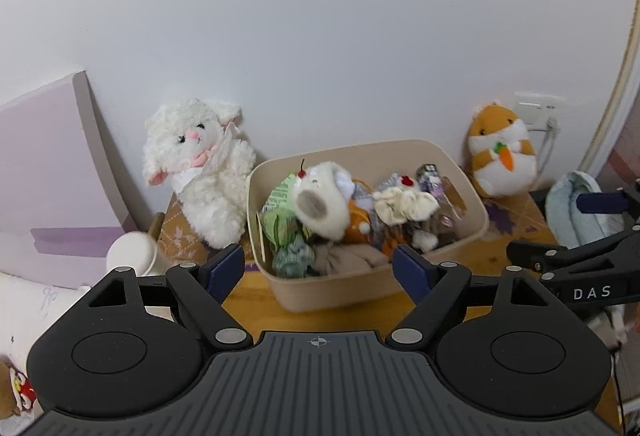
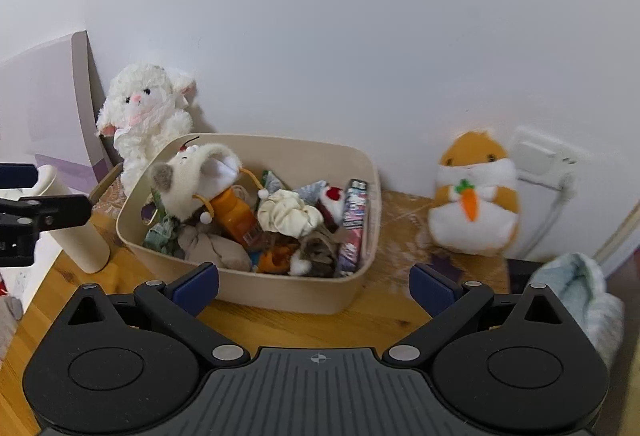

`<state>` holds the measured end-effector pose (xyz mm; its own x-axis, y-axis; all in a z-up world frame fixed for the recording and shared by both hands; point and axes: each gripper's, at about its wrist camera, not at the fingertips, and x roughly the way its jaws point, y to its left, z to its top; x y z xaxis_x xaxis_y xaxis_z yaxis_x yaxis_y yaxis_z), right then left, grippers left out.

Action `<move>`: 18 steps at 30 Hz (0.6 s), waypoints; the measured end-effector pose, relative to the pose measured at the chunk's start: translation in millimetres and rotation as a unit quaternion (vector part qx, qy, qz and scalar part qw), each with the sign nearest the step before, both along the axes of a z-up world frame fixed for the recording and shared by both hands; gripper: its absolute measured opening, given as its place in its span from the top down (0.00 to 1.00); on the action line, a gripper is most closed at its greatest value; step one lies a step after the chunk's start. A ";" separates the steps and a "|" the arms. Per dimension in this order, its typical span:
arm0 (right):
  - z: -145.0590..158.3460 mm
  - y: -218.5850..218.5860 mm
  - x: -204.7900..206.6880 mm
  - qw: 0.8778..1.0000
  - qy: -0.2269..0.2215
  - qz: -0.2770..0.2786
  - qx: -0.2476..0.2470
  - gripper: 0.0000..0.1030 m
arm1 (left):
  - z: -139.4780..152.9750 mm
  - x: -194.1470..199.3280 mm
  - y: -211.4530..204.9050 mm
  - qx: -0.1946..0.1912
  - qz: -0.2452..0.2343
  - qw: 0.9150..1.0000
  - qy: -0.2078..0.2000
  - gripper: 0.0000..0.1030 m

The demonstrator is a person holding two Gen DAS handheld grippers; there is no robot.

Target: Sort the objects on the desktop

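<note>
Left gripper (image 1: 318,270): jaws wide apart, nothing between the blue pads (image 1: 226,268), no contact with anything. It sits above the near rim of the beige bin (image 1: 332,290), pointing down into it.

Right gripper (image 2: 314,286): jaws at full spread, empty. Left pad is over the bin's near wall (image 2: 280,294), right pad over bare table (image 2: 304,324) just right of the bin. Each gripper shows at the edge of the other's view, side by side, not touching.

The bin sits on the wooden table toward its back edge, close to the wall. It is full: a grey-white plush (image 2: 188,179) lies on top at the left end, an orange bottle (image 2: 236,215) beside it, a cream scrunchie (image 2: 288,213) mid-bin, a printed packet (image 2: 354,224) against the right wall, and green wrappers (image 1: 280,220) and cloth bits below.

Edges:
- Left of the bin: a white lamb plush (image 2: 144,123) against the wall, touching the bin's back-left corner; a white cup (image 2: 76,228) near the table's left edge.
- Right of the bin: an open strip of table, then a hamster plush with a carrot (image 2: 474,195) at the back-right corner by a wall socket (image 2: 540,155).
- A pale blue towel (image 2: 576,300) hangs past the right edge.

The front strip of the table, between bin and grippers, is bare wood.
</note>
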<state>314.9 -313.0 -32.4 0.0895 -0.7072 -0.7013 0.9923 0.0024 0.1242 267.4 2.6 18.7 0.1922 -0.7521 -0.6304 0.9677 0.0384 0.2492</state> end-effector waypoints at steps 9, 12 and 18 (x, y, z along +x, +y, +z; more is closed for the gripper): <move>36.5 88.4 14.7 0.999 -0.026 -0.012 -0.022 0.00 | 25.4 -5.8 75.2 -0.007 0.009 1.000 -0.001 0.20; 44.5 115.5 19.2 0.998 -0.051 -0.017 -0.016 0.00 | 34.0 -9.3 101.1 -0.010 0.011 1.000 -0.006 0.20; 55.2 170.4 31.8 0.997 -0.067 -0.022 -0.016 0.00 | 48.5 -12.5 154.6 -0.016 -0.003 1.000 0.009 0.20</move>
<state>346.7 -142.5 22.8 0.1494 -0.7338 -0.6628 0.9662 -0.0342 0.2556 254.9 157.3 67.2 0.1766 -0.7733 -0.6090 0.9724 0.0412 0.2296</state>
